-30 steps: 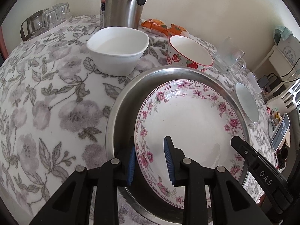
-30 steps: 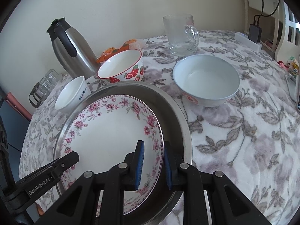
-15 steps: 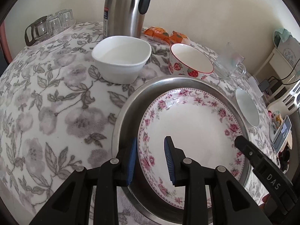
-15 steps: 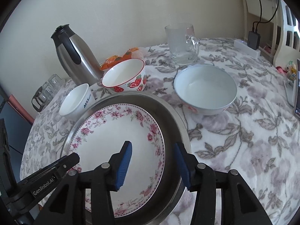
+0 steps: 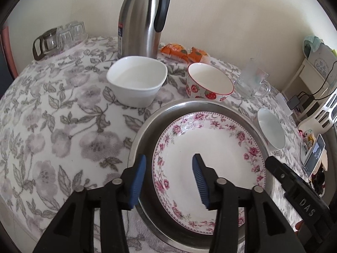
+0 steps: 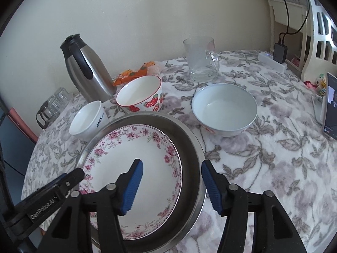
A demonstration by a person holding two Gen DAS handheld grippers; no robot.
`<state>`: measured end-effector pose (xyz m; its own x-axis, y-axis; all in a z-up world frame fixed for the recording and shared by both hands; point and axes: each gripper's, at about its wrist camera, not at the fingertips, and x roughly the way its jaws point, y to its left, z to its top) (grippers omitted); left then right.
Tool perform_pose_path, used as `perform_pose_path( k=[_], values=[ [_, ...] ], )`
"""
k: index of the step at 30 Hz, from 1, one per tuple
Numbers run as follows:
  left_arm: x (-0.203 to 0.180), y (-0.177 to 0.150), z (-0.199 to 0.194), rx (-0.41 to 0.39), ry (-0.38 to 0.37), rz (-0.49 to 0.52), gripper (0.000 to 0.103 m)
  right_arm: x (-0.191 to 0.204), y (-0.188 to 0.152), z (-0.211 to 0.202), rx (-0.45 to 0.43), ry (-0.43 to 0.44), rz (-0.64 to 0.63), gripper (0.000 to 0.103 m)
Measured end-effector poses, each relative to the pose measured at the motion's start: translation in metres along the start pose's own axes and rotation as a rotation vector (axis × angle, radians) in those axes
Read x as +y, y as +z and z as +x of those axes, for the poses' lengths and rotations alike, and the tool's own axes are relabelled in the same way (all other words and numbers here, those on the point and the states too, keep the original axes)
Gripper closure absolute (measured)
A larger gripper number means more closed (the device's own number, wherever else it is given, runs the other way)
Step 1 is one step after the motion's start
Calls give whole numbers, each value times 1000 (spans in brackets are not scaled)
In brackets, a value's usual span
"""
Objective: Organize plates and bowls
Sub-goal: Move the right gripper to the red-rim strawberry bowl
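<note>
The white rose-rimmed plate (image 5: pixel 210 160) lies nested in the round steel tray (image 5: pixel 143 139); both the left gripper (image 5: pixel 169 180) and right gripper (image 6: pixel 171 186) are opening, gripping nothing. Stacking looks done; next likely calls for reaching the pale blue-white bowl (image 6: pixel 224 109) nearby.

Light: soft, even daylight, moderately bright in both views.
Shadows: faint and diffuse under the white bowl (image 5: pixel 137 80) and steel tray (image 6: pixel 189 143).
Glare: mild sheen on the steel flask (image 5: pixel 141 19).
Distortion: strong fisheye bowing, dark vignette at corners.
Focus: sharp centre, slightly soft edges.
</note>
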<state>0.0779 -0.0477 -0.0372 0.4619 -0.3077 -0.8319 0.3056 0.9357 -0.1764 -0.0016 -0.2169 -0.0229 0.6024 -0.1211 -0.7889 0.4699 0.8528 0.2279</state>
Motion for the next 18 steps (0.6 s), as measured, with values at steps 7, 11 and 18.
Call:
perform_pose_path(
  k=[7,11,18],
  values=[
    [9,-1,5,34,63,-38,39,0,-5,7,38,-57,-21,25],
    [18,-2,9,55,109,-72,24,3,-7,9,53,-68,-29,21],
    [26,-2,10,42,170,-88,16,8,-9,12,57,-105,-67,3]
  ],
)
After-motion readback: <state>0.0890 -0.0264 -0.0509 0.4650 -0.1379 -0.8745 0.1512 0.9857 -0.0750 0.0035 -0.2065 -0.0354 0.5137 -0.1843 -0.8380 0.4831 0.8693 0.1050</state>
